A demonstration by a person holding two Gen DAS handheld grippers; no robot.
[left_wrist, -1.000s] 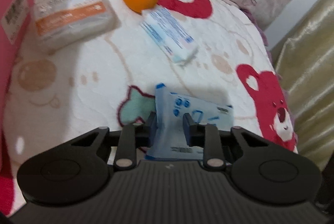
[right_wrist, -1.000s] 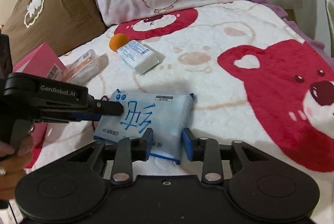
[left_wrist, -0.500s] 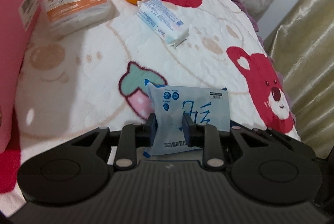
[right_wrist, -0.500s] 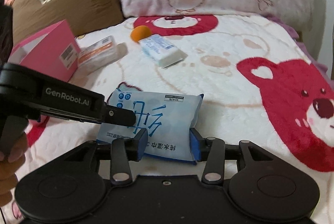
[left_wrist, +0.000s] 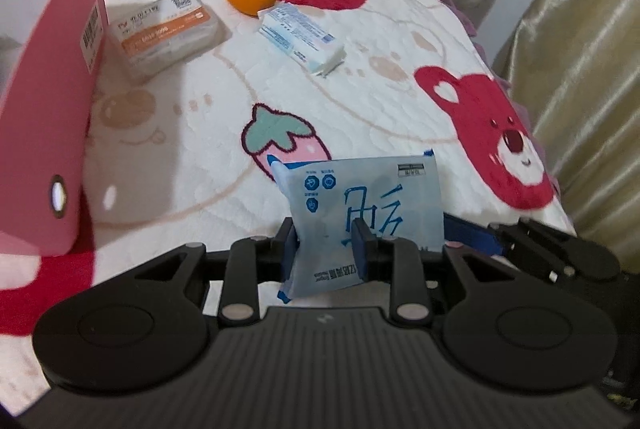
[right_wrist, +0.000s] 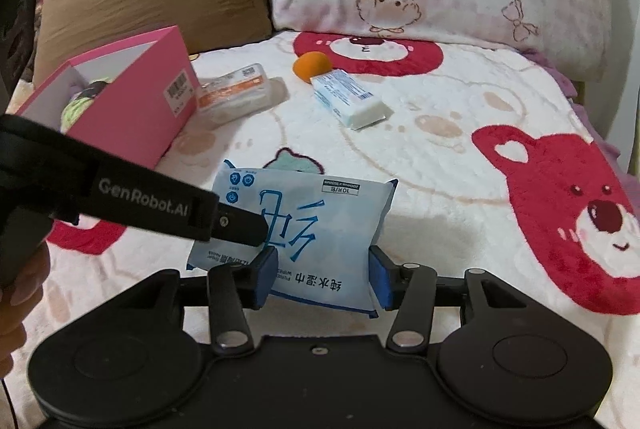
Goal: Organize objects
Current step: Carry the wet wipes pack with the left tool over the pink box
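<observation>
A pale blue wet wipes pack hangs a little above the bear-print blanket, held between both grippers. My left gripper is shut on the pack's lower left part; in the right wrist view its black finger reaches in from the left and lies over the pack. My right gripper has the pack's near end between its blue pads. Its jaws are opening, and both pads touch the pack's sides. In the left wrist view the right gripper shows just behind the pack's right edge.
An open pink box with something green inside stands at the left. Further back lie a clear box with an orange label, an orange sponge and a small white-blue tissue pack. Pillows line the back; a curtain hangs at the right.
Both grippers have risen and drawn back with the pack, which has left the blanket. The right gripper's jaws stand wider than before. The left gripper's hold looks the same.
</observation>
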